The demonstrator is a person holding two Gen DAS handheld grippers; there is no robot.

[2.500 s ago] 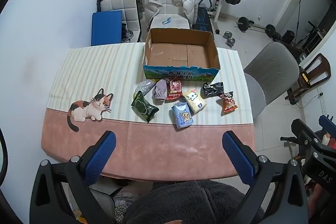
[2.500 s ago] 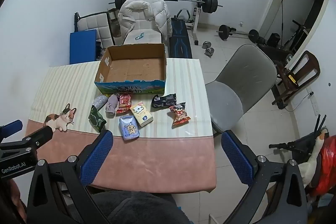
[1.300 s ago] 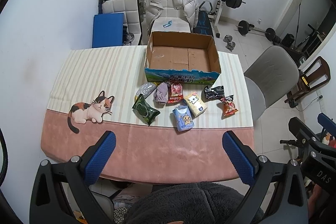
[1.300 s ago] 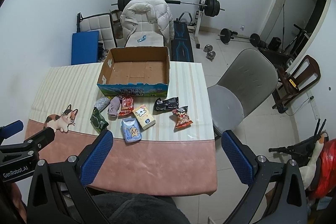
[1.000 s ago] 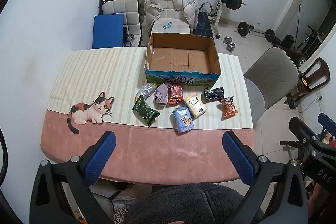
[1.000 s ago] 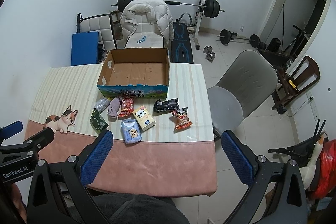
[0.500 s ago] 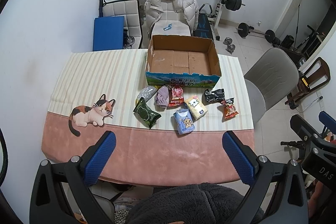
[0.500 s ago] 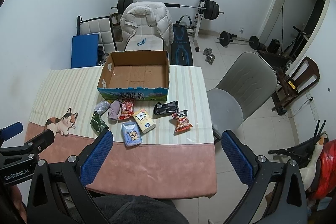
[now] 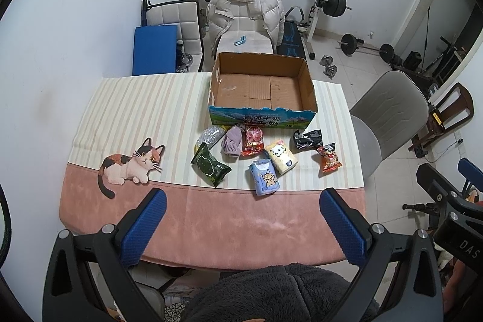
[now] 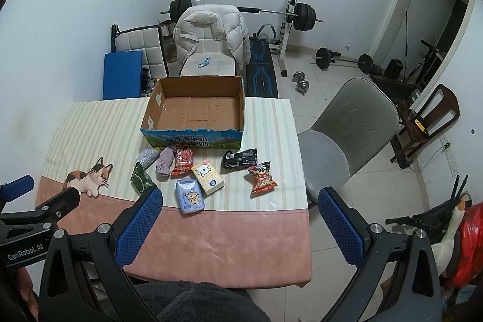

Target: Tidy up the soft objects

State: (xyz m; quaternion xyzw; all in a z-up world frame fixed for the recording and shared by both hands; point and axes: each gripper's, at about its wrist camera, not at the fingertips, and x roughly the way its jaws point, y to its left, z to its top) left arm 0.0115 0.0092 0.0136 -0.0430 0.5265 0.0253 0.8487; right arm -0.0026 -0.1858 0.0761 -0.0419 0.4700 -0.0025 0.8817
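Crinkly packets (image 9: pixel 208 165) lie before the cardboard box (image 9: pixel 262 94); both tongs gape unladen.

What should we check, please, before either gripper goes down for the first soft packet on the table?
1. Cardboard box open and empty: ok, bare floor shows.
2. Left gripper open and holding nothing: ok.
3. Right gripper open and holding nothing: ok.
4. Packets outside the box, on the tablecloth in front of it: ok, none packed yet.
5. Blue tissue pack free to grasp: ok, nearest the table's front edge, nothing on top.
6. Purple cloth free of neighbours: not ok, it lies against the red packet and silver pouch.
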